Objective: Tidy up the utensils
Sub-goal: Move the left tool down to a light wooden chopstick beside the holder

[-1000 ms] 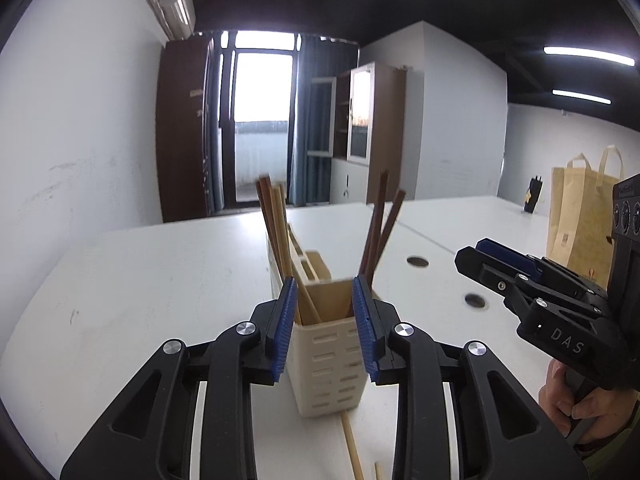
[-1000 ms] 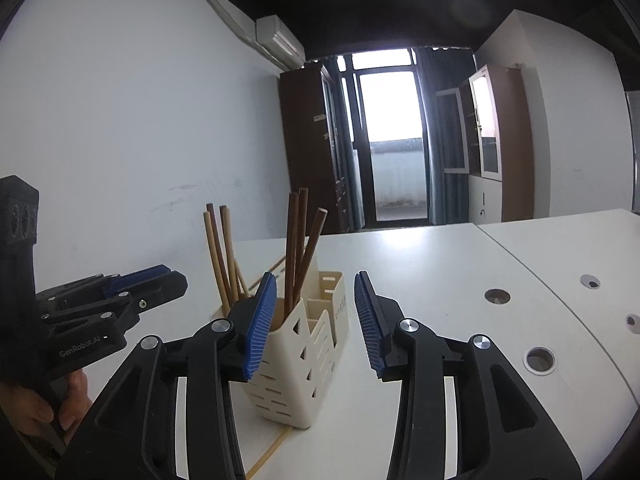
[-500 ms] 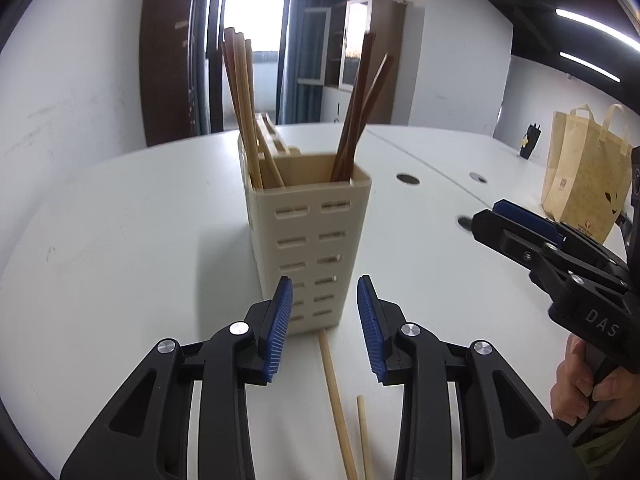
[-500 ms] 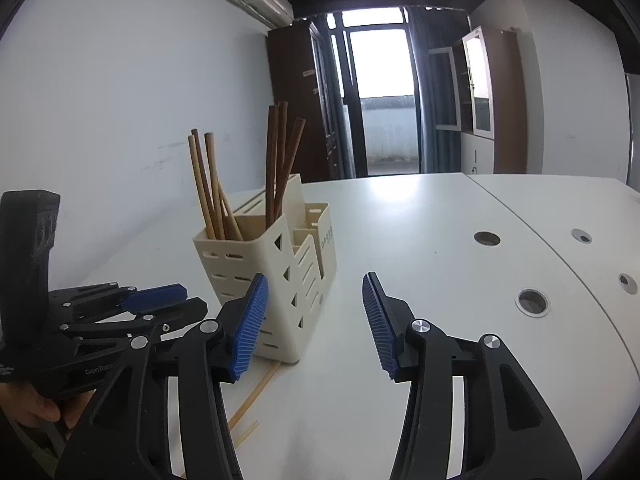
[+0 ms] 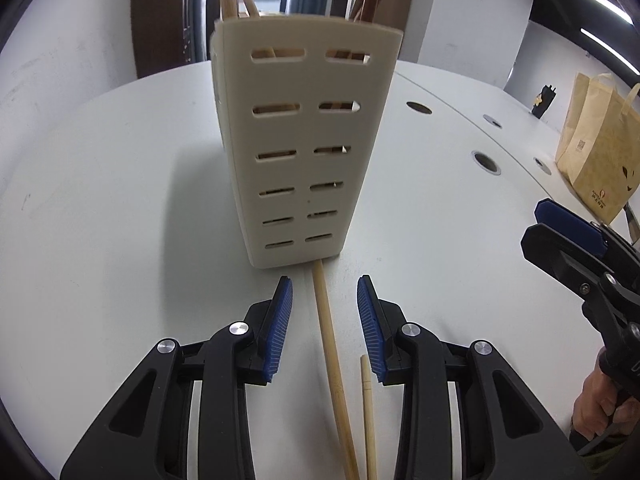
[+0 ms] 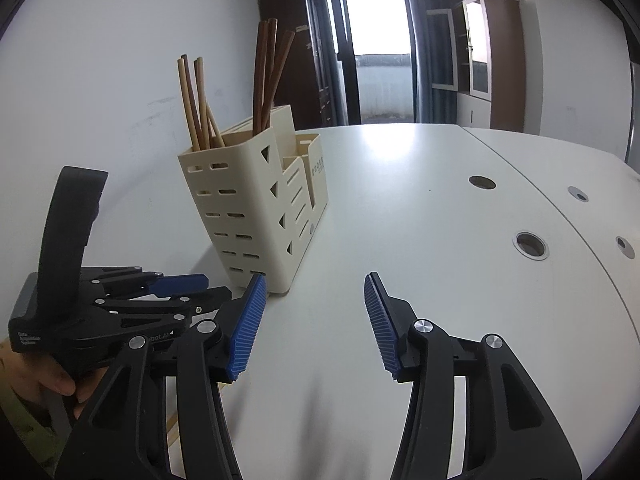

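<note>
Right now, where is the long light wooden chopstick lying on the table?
In the left wrist view, the chopstick lies between the open left gripper, pointing at the cream holder.

- A white tabletop (image 5: 100, 200) carries everything; round cable holes (image 6: 531, 245) dot its far side.
- A cream slotted utensil holder (image 5: 300, 140) stands upright on it.
- Two light wooden chopsticks lie flat: the longer chopstick (image 5: 330, 360) touches the holder's base, the shorter chopstick (image 5: 368, 412) just beside it.
- A tan paper bag (image 5: 596, 148) stands at the far edge.

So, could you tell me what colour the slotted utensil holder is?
Cream utensil holder, clearest in the right wrist view.
</note>
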Available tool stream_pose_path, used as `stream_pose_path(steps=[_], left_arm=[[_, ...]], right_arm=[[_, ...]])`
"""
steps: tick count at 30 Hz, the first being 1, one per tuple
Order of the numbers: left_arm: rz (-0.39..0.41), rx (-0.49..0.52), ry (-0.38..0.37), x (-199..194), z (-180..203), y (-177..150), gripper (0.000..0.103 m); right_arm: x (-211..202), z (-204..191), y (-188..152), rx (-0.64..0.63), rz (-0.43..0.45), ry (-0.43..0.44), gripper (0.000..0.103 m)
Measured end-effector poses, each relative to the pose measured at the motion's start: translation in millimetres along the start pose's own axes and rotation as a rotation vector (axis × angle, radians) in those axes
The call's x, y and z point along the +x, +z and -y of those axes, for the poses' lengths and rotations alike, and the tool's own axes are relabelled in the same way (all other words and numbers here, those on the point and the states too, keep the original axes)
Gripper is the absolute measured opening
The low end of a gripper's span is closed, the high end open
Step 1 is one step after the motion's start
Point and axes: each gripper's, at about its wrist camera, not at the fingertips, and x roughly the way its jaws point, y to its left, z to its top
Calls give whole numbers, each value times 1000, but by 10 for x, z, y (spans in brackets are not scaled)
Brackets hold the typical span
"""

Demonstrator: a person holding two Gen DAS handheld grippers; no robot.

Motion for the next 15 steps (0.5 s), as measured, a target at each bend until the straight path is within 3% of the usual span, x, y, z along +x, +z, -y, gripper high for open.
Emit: stream_pose_path(steps=[12,15], left_arm=[[-89,10,15,335,70,-40,32],[-109,12,23,403,63,-58,23]], right_arm=[[59,79,6,11,-25,-25,51],[76,58,1,1,-34,-26,51]])
